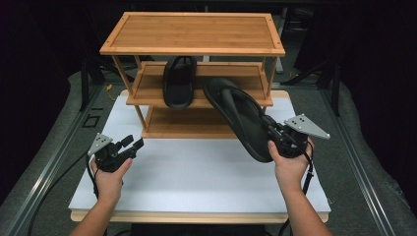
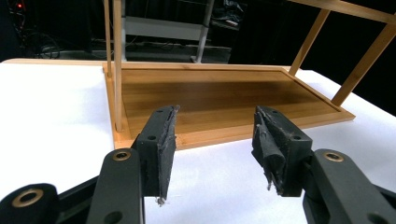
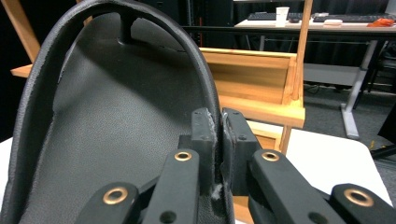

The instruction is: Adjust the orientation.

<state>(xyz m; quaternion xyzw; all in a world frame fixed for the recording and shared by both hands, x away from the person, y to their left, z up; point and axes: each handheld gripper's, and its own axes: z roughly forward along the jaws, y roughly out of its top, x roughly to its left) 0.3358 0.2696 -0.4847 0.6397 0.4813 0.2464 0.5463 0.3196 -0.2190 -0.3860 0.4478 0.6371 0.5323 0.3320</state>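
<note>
My right hand-held gripper is closed tight on the edge of a black sandal, and its jaws pinch the rim near the heel end. In the high view the sandal hangs in the air at about 4 o'clock from the rack, with its toe end pointing to 11 o'clock, toward the middle shelf. It is tilted, and it is off the white worktop. A second sandal lies on the middle shelf, well apart from mine. My left hand-held gripper holds nothing and its jaws stand partly open. It rests low over the worktop at about 8 o'clock from the rack and faces the bottom shelf.
</note>
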